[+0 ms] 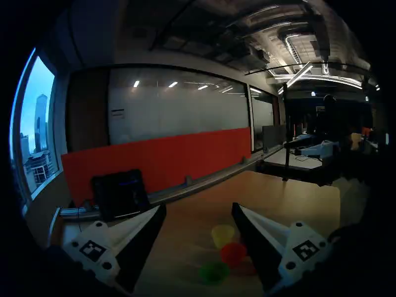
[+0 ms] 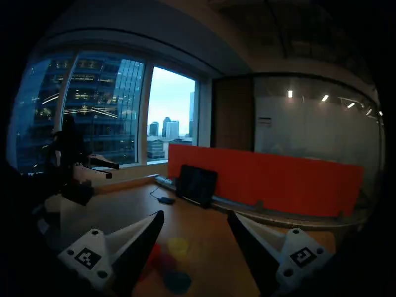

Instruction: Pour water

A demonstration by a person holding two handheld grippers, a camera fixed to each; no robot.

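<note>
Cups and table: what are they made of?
The yellow cup, red cup and green cup look like plastic: plain bright colours, smooth, maybe slightly see-through. The table looks like wood or wood-look laminate: warm brown, smooth, faint sheen. The dim light leaves both open.

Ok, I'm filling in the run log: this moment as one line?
stage: pre-grasp | left gripper: open, empty | right gripper: open, empty | yellow cup, red cup, green cup: on table
</note>
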